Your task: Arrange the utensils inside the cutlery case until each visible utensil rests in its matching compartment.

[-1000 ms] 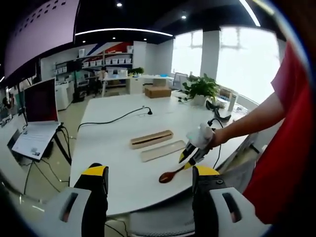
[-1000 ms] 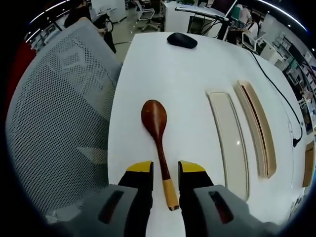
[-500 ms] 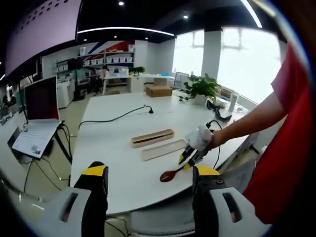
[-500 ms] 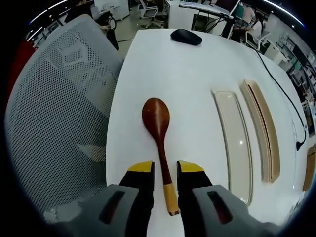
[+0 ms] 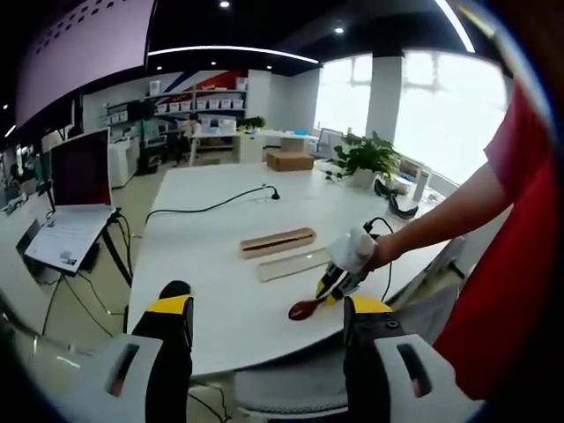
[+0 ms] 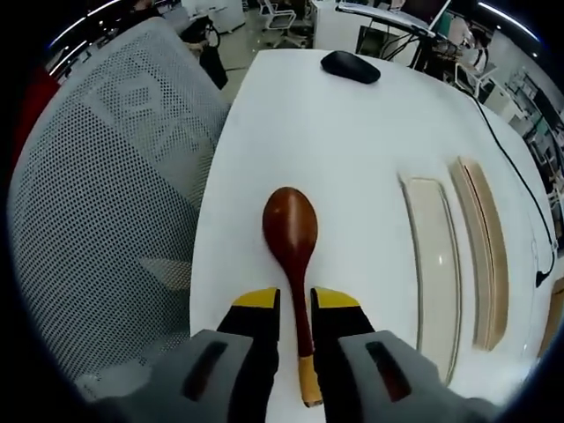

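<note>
Right claw (image 6: 295, 304) clamps the spoon (image 6: 292, 231) handle; lift level, toward the case (image 6: 434, 256). Left claw (image 5: 266, 310) hangs apart.

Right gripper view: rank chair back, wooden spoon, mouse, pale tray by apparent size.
1. mesh chair back
2. pale tray
3. wooden spoon, close to the tray in length, and nearer the camera, so unsure
4. black mouse, farthest away

I see bare worktop (image 6: 291, 123) ahead of the spoon (image 6: 293, 238), open up to the black mouse (image 6: 350, 66); the mesh chair back (image 6: 115, 176) crowds its near edge; the cream tray (image 6: 432, 264) and wooden tray (image 6: 489, 256) lie side by side, well apart from the spoon, blocking that side.
</note>
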{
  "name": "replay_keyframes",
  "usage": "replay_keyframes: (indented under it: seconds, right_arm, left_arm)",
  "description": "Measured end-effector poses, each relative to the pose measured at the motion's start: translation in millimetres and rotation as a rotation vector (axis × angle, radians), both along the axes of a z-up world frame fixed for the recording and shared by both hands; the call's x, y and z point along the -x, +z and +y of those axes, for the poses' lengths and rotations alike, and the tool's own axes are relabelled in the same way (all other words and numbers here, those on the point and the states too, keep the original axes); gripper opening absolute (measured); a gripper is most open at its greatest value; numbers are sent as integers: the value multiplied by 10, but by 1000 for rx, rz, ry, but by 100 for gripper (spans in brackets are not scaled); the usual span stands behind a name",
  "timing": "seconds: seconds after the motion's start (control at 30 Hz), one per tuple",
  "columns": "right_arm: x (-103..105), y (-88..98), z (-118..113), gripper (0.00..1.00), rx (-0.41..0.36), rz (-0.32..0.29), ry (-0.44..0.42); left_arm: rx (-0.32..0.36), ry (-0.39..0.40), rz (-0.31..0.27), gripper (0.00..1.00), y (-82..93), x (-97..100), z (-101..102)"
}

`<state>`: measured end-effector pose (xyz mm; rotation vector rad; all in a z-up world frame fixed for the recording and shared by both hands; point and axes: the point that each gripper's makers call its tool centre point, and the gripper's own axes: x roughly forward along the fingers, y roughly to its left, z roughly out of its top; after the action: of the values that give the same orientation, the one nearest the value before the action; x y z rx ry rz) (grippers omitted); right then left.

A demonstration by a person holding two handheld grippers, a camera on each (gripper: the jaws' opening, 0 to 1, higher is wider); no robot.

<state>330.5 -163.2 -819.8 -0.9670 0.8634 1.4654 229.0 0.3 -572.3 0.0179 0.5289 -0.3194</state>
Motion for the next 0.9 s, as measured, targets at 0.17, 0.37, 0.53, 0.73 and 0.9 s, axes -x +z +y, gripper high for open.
replay_keyframes:
  seconds: [0.17,0.37,0.53,0.73,0.9]
  right_arm:
    - [-8,-1,1,8,8,-7,19]
    - [-7,-5,5,3,13,0,17]
    - [0,8,33,2,-2,43,-5]
    - [-29,26,-50,1,26,44,-13]
    - [-68,66,-94,1,12,45,-34]
  left_arm:
    - [4,7,4,70,-23,20,9]
    - [9,9,6,71,-39,27,4]
    - [9,4,7,70,-41,18,-1]
    - [6,1,0,70,-15,-2,9]
    - [5,2,3,70,-28,8,14]
